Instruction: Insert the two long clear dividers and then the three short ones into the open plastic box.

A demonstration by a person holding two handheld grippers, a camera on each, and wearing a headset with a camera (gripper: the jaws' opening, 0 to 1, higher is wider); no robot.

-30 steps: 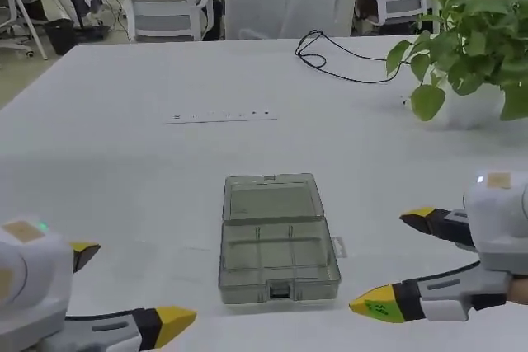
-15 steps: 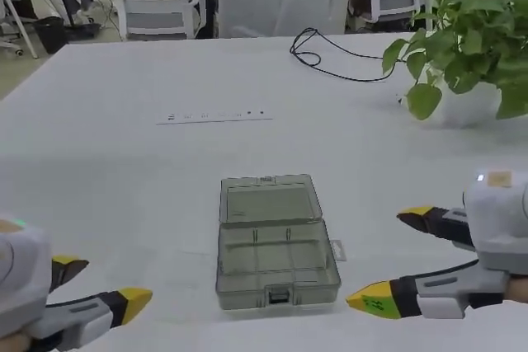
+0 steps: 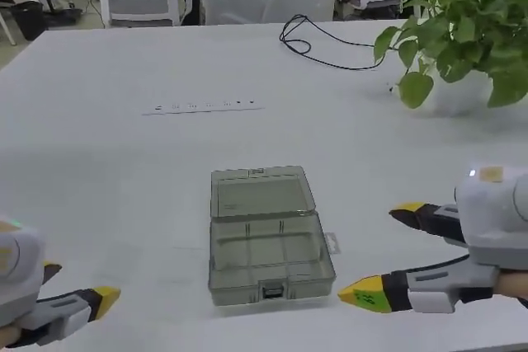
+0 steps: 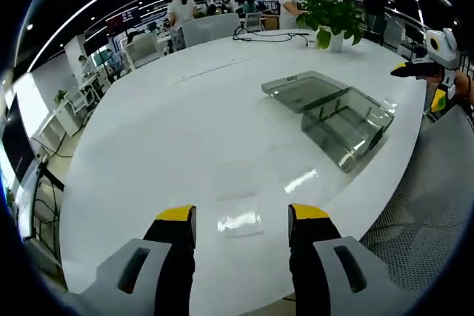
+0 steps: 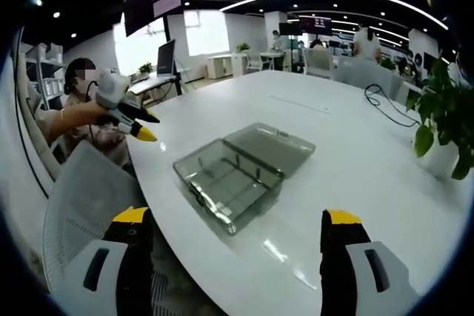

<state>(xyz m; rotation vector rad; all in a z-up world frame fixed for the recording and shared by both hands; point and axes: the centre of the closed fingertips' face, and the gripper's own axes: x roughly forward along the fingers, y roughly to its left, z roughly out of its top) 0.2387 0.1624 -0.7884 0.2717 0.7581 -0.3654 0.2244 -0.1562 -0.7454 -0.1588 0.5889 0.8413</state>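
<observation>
Down at the left, the left gripper (image 3: 76, 283) hovers with its jaws apart over clear flat pieces (image 4: 238, 222) lying on the white surface (image 3: 124, 171). The open plastic box (image 3: 268, 249) sits mid-surface, lid laid back flat. Beside it, the right gripper (image 3: 381, 251) is spread wide, holding nothing.

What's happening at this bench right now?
A person holds a two-jaw gripper in each hand over a white table. The open plastic box sits between them, its lid laid back flat behind it. The left gripper and the right gripper are both open and hold nothing. Faint clear flat pieces, probably dividers, lie on the table just ahead of the left gripper's jaws. Whether any divider is seated in the box is too hard to tell.
</observation>
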